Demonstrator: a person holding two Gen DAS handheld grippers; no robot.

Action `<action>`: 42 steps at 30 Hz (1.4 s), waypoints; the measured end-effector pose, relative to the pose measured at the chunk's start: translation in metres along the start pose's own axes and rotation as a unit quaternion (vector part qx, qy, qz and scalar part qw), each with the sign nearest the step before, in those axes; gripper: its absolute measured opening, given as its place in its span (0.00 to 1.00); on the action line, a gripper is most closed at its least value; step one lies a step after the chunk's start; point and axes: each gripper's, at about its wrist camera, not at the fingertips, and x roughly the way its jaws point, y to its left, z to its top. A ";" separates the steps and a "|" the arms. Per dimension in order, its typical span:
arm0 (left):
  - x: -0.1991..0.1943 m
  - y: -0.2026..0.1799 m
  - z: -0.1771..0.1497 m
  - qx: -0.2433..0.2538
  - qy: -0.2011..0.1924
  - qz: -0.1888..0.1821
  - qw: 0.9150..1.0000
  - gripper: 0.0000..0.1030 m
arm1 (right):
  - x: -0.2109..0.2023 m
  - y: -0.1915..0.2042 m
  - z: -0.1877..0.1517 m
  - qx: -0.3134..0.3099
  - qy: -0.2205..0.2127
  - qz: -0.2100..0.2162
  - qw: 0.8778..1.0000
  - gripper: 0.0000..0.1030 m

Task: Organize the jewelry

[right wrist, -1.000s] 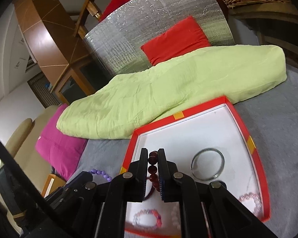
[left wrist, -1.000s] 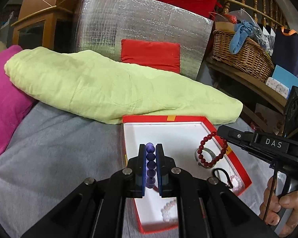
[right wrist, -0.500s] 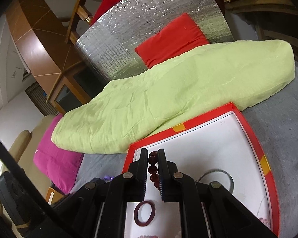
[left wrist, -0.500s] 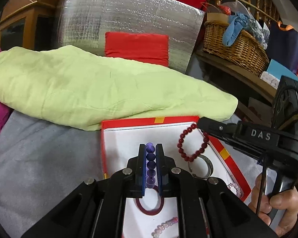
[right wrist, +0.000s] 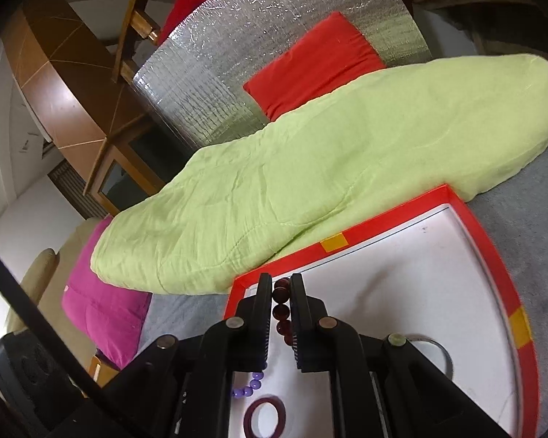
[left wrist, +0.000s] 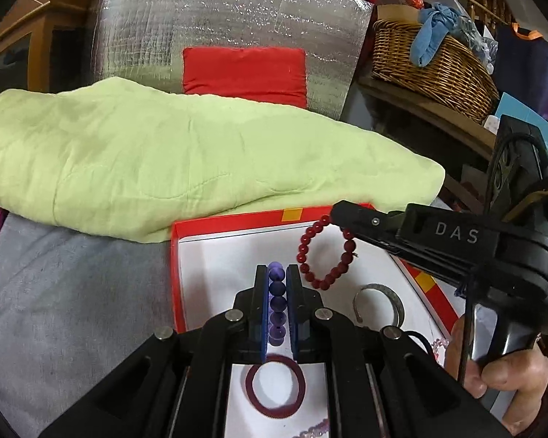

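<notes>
Both tongs carry bracelets above the red-rimmed box (left wrist: 233, 221), presumably for setting down. Left tongs (left wrist: 277, 284) are clamped on purple beads (left wrist: 276, 301); right tongs (right wrist: 282, 297) pinch the dark-red bead bracelet (left wrist: 327, 253), which dangles at one o'clock in the left view.

The box (left wrist: 233, 221) lies before the quilt (left wrist: 164, 153); a bangle (left wrist: 276, 387) lies in it.
</notes>
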 end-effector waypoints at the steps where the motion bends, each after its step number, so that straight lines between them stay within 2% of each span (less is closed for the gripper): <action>1: 0.004 0.000 0.000 0.001 0.003 0.000 1.000 0.09 | 0.002 0.000 0.000 0.002 0.000 0.001 1.000 0.10; 6: 0.022 0.003 0.000 -0.006 0.022 0.006 1.000 0.09 | 0.015 -0.010 0.001 0.019 0.008 0.002 1.000 0.10; 13: 0.036 0.013 0.000 -0.015 0.043 0.043 0.998 0.10 | 0.025 -0.032 0.003 0.043 0.015 -0.022 0.999 0.10; 14: 0.038 0.014 0.000 -0.018 0.051 0.052 0.997 0.14 | 0.024 -0.034 0.004 0.042 0.013 -0.027 0.999 0.13; 15: 0.039 0.015 0.000 -0.020 0.059 0.060 0.996 0.27 | 0.023 -0.035 0.005 0.044 0.011 -0.032 0.998 0.13; 16: 0.037 0.016 0.000 -0.022 0.064 0.068 0.995 0.45 | 0.022 -0.038 0.005 0.047 0.008 -0.038 0.998 0.14; 17: 0.034 0.016 0.000 -0.024 0.064 0.075 0.995 0.52 | 0.021 -0.041 0.005 0.053 0.010 -0.046 0.997 0.19; 18: 0.025 0.015 -0.001 -0.028 0.058 0.084 0.994 0.58 | 0.020 -0.045 0.005 0.061 0.012 -0.053 0.997 0.27; 19: 0.018 0.014 -0.001 -0.028 0.054 0.086 0.995 0.59 | 0.019 -0.048 0.005 0.067 0.013 -0.059 0.996 0.31; 21: -0.005 0.009 -0.001 -0.020 0.052 0.094 0.994 0.60 | 0.011 -0.056 0.004 0.085 0.012 -0.076 0.993 0.53; 25: -0.068 0.001 -0.017 -0.022 0.019 0.125 0.992 0.73 | -0.018 -0.048 0.002 0.071 0.012 -0.086 0.994 0.53; 26: -0.087 0.000 -0.029 -0.036 0.011 0.131 0.991 0.74 | -0.031 -0.041 -0.001 0.057 0.008 -0.087 0.995 0.53; 28: -0.113 -0.006 -0.046 -0.027 0.019 0.142 0.989 0.75 | -0.063 -0.027 -0.013 0.021 -0.011 -0.097 0.995 0.53; 31: -0.162 -0.021 -0.083 0.018 0.003 0.198 0.980 0.76 | -0.119 -0.008 -0.053 -0.037 -0.034 -0.121 0.991 0.63; 32: -0.177 -0.025 -0.095 0.022 -0.002 0.206 0.978 0.76 | -0.132 -0.003 -0.067 -0.049 -0.037 -0.130 0.990 0.66; 36: -0.224 -0.037 -0.137 0.023 0.000 0.211 0.977 0.76 | -0.174 0.011 -0.114 -0.066 -0.012 -0.145 0.987 0.66; 39: -0.255 -0.054 -0.152 0.039 -0.013 0.223 0.974 0.77 | -0.195 0.032 -0.132 -0.087 -0.005 -0.154 0.984 0.66; 42: -0.290 -0.075 -0.160 0.064 -0.033 0.230 0.970 0.82 | -0.216 0.063 -0.140 -0.113 -0.002 -0.152 0.982 0.67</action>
